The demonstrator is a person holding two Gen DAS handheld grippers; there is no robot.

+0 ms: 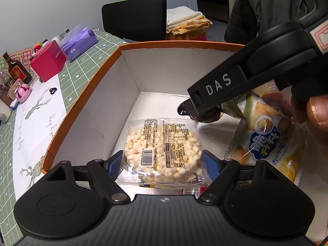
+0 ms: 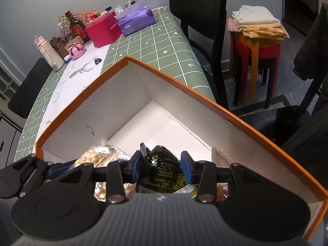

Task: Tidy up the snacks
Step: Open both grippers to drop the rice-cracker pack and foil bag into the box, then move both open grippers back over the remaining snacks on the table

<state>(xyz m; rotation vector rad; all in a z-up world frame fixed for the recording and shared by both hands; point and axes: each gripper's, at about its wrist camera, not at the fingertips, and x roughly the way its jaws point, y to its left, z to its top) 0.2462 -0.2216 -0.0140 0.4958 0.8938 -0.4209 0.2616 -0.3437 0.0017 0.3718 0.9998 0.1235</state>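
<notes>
Jaws spread wide on left gripper, blue pads against both sides of a clear puffed-rice packet, barcode side up, low inside the orange-rimmed white box near its left wall. Jaws narrow on right gripper, astride a crumpled black packet with yellow print, down in the same box; cannot tell whether pinching or only touching. Yellow potato-stick bag flat on the box floor, right side. Box on green grid-patterned surface.
</notes>
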